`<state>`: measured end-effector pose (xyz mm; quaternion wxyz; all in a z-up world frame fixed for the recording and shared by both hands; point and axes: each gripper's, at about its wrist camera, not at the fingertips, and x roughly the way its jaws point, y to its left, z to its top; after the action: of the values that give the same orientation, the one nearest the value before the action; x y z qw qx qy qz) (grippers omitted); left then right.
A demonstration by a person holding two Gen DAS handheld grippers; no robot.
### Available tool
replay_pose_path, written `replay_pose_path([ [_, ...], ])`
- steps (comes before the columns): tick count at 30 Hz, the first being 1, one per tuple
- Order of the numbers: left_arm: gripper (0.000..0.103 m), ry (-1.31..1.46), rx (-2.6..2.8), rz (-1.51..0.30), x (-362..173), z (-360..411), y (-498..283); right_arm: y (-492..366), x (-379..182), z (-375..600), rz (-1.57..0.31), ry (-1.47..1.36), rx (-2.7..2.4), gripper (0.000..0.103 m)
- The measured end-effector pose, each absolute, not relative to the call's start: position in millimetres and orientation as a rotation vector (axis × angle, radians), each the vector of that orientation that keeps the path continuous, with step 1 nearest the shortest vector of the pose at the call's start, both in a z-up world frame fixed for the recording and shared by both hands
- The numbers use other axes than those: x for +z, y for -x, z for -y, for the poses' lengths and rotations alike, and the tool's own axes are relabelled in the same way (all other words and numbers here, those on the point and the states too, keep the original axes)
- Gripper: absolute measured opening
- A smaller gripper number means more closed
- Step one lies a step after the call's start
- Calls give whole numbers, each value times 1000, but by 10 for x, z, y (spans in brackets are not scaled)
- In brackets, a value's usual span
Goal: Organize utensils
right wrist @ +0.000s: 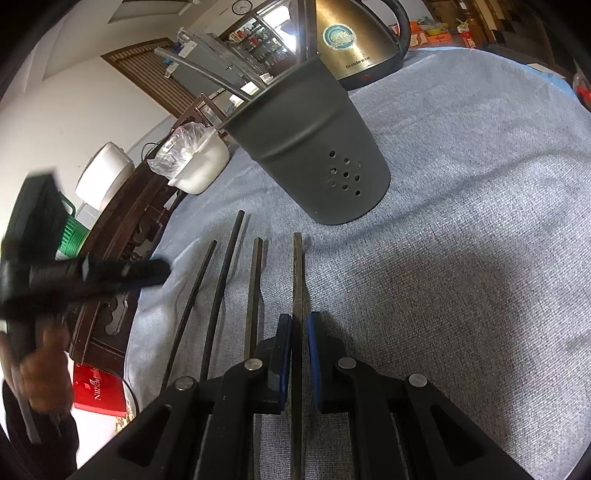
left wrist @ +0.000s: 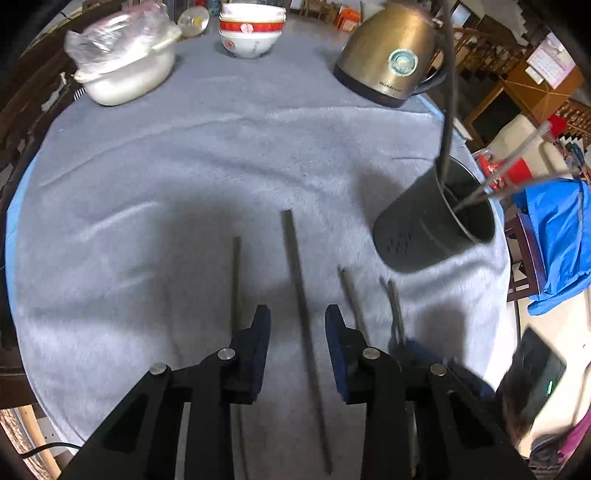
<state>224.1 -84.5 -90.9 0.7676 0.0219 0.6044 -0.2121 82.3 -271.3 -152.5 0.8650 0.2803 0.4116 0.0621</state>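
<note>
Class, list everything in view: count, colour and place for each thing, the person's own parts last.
loose chopsticks: three, dark, side by side on the cloth
gripped chopstick: one, dark, rightmost of the row
holder: one, dark grey, beyond the row, chopsticks standing inside
kettle: one, brass, far side of cloth
bowls: one stack, white with red bands, far edge
tub: one, white, under clear plastic, far edge
cloth: one, grey, covering the table
left gripper: black, blue pads, open above the row
right gripper: black, blue pads, shut on gripped chopstick

4 chopsticks (right wrist: 218,291) side by side before holder (right wrist: 314,147); kettle (right wrist: 354,37) behind it.
</note>
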Motion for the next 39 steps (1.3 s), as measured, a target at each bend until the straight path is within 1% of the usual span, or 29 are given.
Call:
replay_pose_path([
  [6,32,-45,-394,-1423,-1131,1029,-2644,-827,-1525,2692,-859,-582,133,11],
  [12,31,-11,-348,-1472,-1296,1062,-2861,-837,-1528,2679,-856,-578,134,11],
  [16,22,6,-323,-1505,-1428,1053,-2922,-824,-1527,2671,-856,-574,133,11],
  [19,21,12,-324,-1491,-1440,1093,-2969,-819,-1524,2665,-855,-566,130,11],
  [23,8,7,-324,-1471,-1444,1107,-2979,-827,-1494,2623,-866,-534,118,11],
  [26,7,19,-340,-1460,-1458,1100,-2940,-866,-1462,2605,-895,-513,110,11],
  [27,7,28,-345,-1454,-1447,1072,-2901,-889,-1451,2608,-909,-513,113,14],
  [30,7,53,-369,-1415,-1337,979,-2772,-981,-1406,2603,-958,-487,104,14],
  [35,7,84,-417,-1341,-1002,835,-2574,-1171,-1303,2564,-1004,-427,32,16],
  [36,7,89,-431,-1324,-921,809,-2531,-1228,-1295,2536,-1024,-404,19,19],
  [39,7,86,-457,-1271,-686,732,-2404,-1361,-1294,2458,-1071,-359,-8,21],
])
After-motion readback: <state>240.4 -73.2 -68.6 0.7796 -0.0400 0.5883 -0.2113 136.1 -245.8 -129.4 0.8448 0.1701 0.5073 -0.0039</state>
